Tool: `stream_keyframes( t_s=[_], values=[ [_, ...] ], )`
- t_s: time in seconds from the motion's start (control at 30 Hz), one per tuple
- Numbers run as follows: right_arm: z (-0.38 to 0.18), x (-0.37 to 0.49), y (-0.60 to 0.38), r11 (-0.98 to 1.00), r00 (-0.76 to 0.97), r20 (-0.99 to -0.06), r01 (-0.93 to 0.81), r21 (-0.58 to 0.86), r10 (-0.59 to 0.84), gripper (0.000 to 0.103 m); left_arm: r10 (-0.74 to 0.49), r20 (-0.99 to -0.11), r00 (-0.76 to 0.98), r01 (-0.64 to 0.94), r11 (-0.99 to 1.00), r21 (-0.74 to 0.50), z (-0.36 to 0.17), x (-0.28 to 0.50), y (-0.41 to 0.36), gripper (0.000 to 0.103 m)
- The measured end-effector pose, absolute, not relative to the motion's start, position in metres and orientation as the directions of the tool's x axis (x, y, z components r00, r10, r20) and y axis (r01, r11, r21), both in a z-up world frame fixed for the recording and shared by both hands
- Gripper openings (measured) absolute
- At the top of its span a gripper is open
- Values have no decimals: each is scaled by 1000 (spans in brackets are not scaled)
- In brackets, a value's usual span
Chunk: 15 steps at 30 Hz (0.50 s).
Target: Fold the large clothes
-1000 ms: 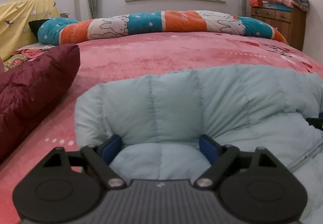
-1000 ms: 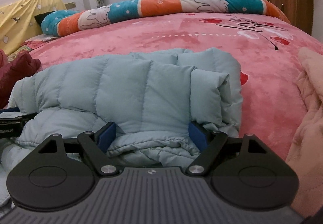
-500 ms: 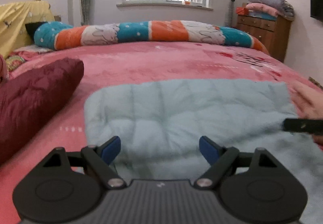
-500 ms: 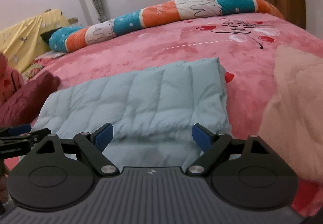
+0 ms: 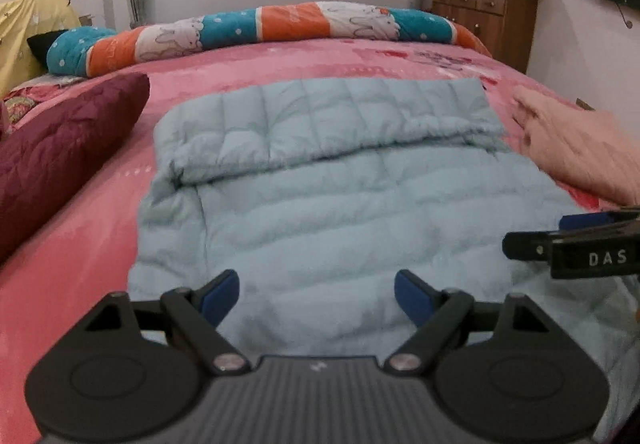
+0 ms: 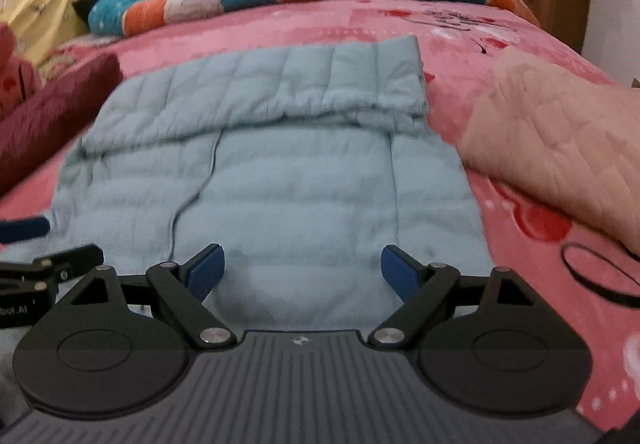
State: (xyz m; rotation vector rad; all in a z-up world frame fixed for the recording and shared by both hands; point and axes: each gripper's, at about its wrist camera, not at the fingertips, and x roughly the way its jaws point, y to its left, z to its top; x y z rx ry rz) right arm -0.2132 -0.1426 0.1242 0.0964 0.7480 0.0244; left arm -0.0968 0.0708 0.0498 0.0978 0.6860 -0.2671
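Observation:
A pale blue quilted down jacket [image 5: 344, 180] lies flat on the pink bed, its far part folded over towards me into a thick band [image 6: 276, 92]. My left gripper [image 5: 316, 294] hovers open above the jacket's near left part with nothing between its blue pads. My right gripper [image 6: 302, 270] hovers open above the near right part, also with nothing in it. In the left wrist view the right gripper [image 5: 576, 244] shows at the right edge; in the right wrist view the left gripper [image 6: 36, 244] shows at the left edge.
A dark red quilted garment [image 5: 60, 152] lies left of the jacket, a peach quilted one [image 6: 560, 148] right of it. A rolled bunny-print duvet [image 5: 260, 32] spans the far bed edge. A wooden dresser [image 5: 488, 24] with stacked blankets stands at the back right.
Both grippers have drawn back and risen off the jacket. The far part they hovered close over now lies folded flat, and much more of the jacket is in view.

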Motion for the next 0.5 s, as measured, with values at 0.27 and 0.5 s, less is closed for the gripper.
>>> stream_keyframes(
  t_s=[0.27,0.5],
  values=[
    [114,-243,-142,996,687,-725,23,81,43,103,-219,-665,714,295,956,2,38,-123,68,85],
    [116,-261,-137,998,647,-762,20,59,32,103,-225,-678,700,324,946,20,37,-144,64,85]
  ],
)
